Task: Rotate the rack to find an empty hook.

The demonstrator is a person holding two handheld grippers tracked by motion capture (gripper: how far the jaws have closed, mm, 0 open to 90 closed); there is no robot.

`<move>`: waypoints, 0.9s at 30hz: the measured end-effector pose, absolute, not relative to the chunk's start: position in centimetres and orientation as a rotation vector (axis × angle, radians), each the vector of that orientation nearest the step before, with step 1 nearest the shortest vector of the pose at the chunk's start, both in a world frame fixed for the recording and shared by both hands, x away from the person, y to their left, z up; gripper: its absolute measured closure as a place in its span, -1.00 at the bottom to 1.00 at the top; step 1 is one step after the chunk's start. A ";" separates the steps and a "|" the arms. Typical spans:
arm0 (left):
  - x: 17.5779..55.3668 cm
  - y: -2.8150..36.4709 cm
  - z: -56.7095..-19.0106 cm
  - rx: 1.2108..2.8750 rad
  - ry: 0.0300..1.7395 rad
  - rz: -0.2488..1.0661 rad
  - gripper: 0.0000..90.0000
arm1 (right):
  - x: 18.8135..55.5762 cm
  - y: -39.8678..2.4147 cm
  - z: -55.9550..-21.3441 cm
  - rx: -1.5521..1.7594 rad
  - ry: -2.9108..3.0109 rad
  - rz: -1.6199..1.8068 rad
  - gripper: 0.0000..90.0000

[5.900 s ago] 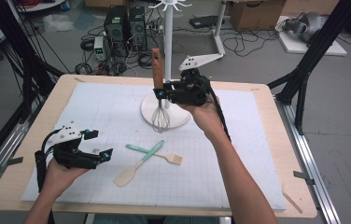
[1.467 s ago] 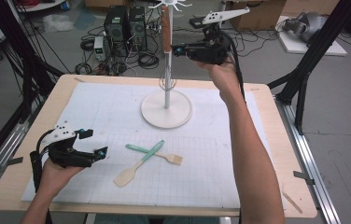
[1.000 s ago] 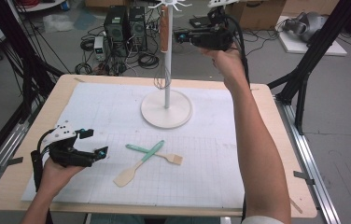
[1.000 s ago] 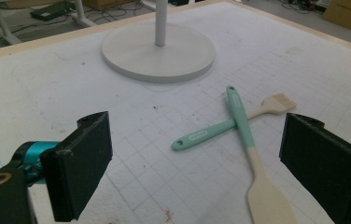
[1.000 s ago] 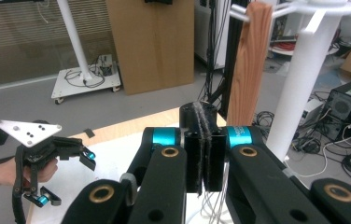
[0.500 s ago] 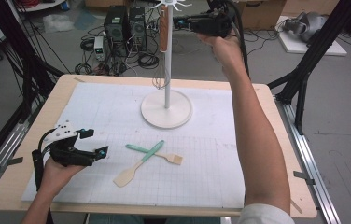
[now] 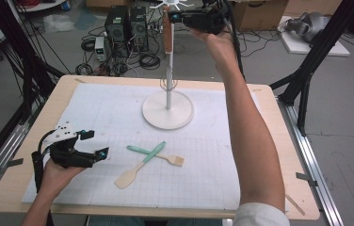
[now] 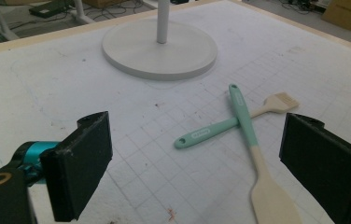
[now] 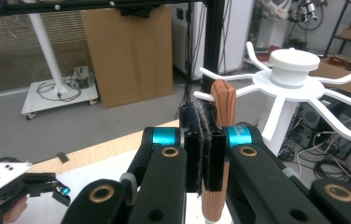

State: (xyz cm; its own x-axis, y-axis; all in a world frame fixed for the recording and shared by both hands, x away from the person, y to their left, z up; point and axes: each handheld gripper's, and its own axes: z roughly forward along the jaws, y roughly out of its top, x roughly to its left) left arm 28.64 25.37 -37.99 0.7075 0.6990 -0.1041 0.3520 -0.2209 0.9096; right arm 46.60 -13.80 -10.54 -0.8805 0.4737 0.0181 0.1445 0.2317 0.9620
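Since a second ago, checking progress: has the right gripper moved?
Yes. The right gripper rose along the white stand, nearing its top hooks.

Stand [image 7: 168,109] at mat [image 7: 118,113] centre toward 12 o'clock, base on mat. Whisk [image 7: 166,33] hanging beside stand pole near top, under stand arms. Right gripper [image 7: 174,18] raised at whisk handle, 12 o'clock. Spatula [image 7: 140,165] and brush [image 7: 158,155] crossed on mat at 6 o'clock of stand, spatula on top. Left gripper [image 7: 95,143] at 8 o'clock of mat, 9 o'clock of crossed pair. Mat on table [image 7: 278,141].
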 end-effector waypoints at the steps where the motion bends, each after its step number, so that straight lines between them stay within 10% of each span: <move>1: 28.6 25.4 -38.0 1.828 0.825 0.398 -0.78 | 46.6 -13.7 -10.5 0.582 2.226 1.693 0.98; 27: 28.6 25.5 -37.9 1.824 0.820 0.399 -0.78 | 46.1 -11.4 -10.2 0.593 2.193 1.625 0.98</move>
State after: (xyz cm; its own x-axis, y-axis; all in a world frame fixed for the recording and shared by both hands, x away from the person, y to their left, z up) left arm 28.59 25.48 -37.85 0.7099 0.6965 -0.1050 0.3477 -0.2168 0.9122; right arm 46.08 -11.36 -10.19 -0.8526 0.5218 -0.0283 0.1248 0.2560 0.9586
